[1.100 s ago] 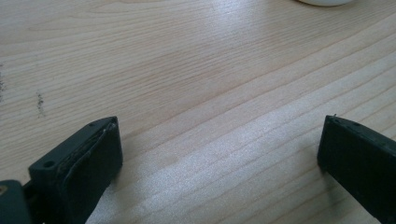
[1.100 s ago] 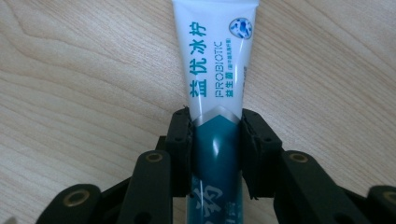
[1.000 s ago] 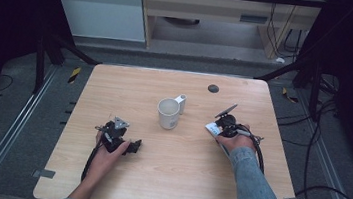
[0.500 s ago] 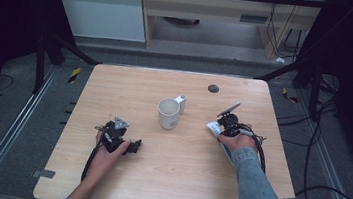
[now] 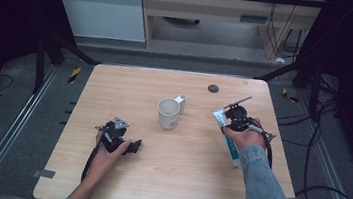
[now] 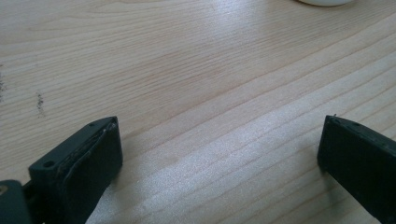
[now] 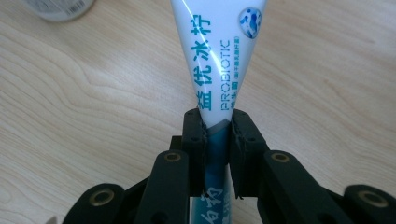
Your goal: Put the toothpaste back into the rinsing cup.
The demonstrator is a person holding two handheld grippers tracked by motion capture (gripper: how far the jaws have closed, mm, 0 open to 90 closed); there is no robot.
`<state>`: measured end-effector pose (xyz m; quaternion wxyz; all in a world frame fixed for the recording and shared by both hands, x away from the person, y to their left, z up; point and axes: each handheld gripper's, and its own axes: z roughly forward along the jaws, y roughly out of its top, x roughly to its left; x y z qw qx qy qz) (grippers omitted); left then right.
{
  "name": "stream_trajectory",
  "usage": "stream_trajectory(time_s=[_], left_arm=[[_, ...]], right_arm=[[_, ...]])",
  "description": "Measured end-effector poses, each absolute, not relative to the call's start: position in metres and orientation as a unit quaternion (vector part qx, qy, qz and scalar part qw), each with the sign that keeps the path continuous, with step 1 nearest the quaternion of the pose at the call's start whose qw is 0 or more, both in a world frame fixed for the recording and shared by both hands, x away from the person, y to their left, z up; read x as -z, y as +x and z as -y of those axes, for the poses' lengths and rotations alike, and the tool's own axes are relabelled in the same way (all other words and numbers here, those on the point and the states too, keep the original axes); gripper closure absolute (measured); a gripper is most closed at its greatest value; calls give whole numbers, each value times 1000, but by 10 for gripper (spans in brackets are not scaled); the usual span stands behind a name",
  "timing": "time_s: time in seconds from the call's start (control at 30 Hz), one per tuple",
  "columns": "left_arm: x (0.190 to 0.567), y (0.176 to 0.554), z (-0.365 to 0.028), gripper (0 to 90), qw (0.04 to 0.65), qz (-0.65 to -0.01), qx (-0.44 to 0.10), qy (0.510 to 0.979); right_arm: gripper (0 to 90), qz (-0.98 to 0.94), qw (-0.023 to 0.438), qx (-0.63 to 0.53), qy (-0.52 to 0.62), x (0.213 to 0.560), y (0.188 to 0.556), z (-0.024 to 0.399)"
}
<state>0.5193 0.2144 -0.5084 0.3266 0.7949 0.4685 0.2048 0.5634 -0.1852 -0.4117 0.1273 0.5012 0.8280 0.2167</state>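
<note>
**Toothpaste tube clamped in the right fingers over a pale wood tabletop**

Dark floor, cables and a pale cabinet surround the light wooden tabletop [image 5: 175, 180], which carries a cream mug [image 5: 168, 113] near its middle, with a small white cylinder [image 5: 180, 103] just behind the mug and a small dark disc [image 5: 213, 88] nearer the far edge.

Right of the mug, the toothpaste tube [image 5: 228, 139] is white with blue print. In the right gripper view the tube [image 7: 218, 70] reads "PROBIOTIC" in teal capitals beside larger teal Chinese characters, with a round blue emblem near its wide part; a darker blue band with more white characters sits below the grip. From above, the tube's long axis runs roughly from the far side of the tabletop toward the person, leaning slightly right, its near end by the denim sleeve [image 5: 265, 190].

The right gripper [image 5: 235, 117] is held in a hand that comes in from the bottom right, forearm angled toward the mug. Its fingers [image 7: 195, 135] have just been closing and now pinch the narrow part of the tube between them.

The left gripper [image 5: 131, 146] lies low at the near left of the tabletop, hand wrapped around its body. Its fingers [image 6: 88, 158] stand wide apart over bare wood grain, holding nothing.
</note>
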Motion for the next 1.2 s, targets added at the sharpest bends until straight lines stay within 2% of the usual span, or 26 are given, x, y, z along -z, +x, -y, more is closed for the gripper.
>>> stream_trajectory(time_s=[0.27,0.67,1.2], left_arm=[[508,519,-214,0,327,-468,-205,795],[508,519,-214,0,327,-468,-205,795],[508,519,-214,0,327,-468,-205,795]], right_arm=[[787,-821,150,-248,492,397,560,189],[793,-815,154,-248,501,381,558,196],[792,-792,195,-297,496,358,554,200]])
